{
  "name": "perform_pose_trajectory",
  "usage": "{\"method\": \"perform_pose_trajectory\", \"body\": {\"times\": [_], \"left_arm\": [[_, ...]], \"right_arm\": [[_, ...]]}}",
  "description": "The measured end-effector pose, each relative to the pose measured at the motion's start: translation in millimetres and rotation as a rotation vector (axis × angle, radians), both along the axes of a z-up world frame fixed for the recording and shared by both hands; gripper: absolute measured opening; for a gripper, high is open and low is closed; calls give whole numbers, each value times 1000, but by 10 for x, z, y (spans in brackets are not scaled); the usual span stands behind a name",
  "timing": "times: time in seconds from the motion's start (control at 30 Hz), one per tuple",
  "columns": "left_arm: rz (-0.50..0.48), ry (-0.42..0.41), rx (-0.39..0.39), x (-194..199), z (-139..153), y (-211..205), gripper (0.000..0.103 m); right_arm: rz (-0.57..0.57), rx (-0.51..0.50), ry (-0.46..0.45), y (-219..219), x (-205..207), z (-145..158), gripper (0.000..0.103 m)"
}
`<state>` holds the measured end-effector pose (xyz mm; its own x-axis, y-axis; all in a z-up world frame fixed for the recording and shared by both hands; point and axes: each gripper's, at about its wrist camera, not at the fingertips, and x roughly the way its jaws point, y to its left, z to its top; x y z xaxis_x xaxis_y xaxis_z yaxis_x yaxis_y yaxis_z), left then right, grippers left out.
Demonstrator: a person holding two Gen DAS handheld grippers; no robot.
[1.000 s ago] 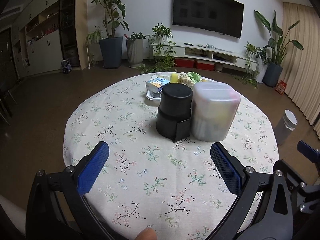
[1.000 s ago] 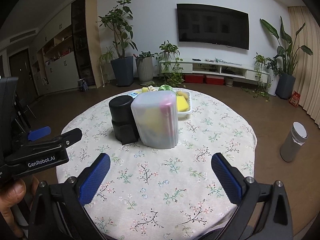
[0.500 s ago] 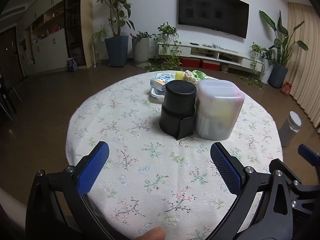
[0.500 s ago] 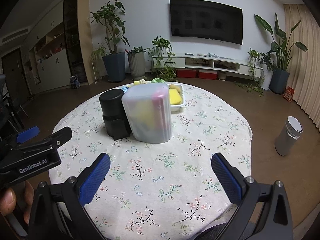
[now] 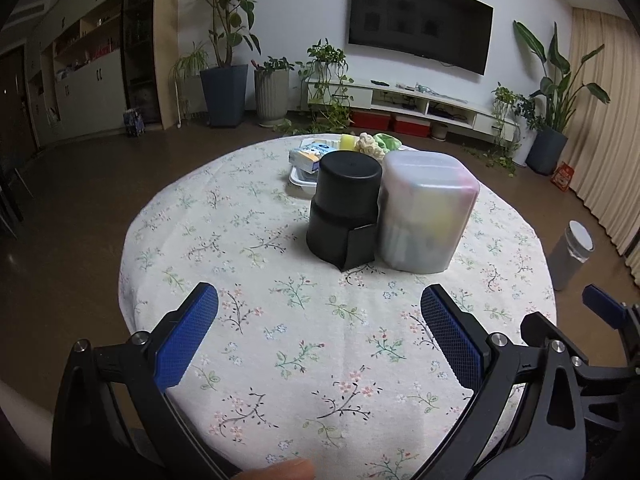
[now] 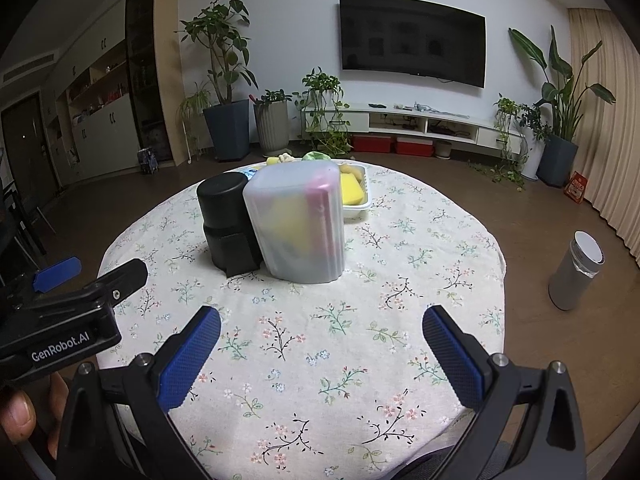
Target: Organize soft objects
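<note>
A frosted plastic container (image 5: 428, 212) stands upside down on the round floral table (image 5: 280, 340), with yellow and pink soft things showing through its wall. It also shows in the right wrist view (image 6: 298, 220). A black cylindrical container (image 5: 344, 208) stands against its left side. Behind them a white tray (image 5: 298, 178) holds a yellow sponge (image 6: 352, 190), a blue-white pack (image 5: 308, 156) and green and cream soft items. My left gripper (image 5: 320, 328) is open and empty over the near table. My right gripper (image 6: 322, 344) is open and empty, to the right of the left one.
A grey cylindrical bin (image 6: 574, 270) stands on the floor right of the table. Potted plants (image 5: 224, 92) and a TV cabinet (image 5: 408, 104) line the far wall. Curtains (image 5: 600, 120) hang at the right. The left gripper's body (image 6: 60, 320) shows at the right wrist view's left edge.
Both grippers have drawn back and risen slightly, so the containers look a little farther. Both stay open and empty.
</note>
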<state>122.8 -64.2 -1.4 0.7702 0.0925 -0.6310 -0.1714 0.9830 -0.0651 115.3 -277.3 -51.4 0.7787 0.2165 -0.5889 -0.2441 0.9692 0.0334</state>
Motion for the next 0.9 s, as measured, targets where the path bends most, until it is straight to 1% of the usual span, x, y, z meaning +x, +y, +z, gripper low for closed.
{"method": "perform_pose_trajectory", "body": {"times": [0.3,0.6,0.9], "left_arm": [[16,3,29,7,-3,-2,103],[7,-9,52,12,6,-36,103],[0,-11,53,7,3,-48,103]], "right_arm": [[1,-2,1,19,0,-6,103],[0,-6,0,27,-3,-24,103],[1,-4,3,26,-1,-8,103]]}}
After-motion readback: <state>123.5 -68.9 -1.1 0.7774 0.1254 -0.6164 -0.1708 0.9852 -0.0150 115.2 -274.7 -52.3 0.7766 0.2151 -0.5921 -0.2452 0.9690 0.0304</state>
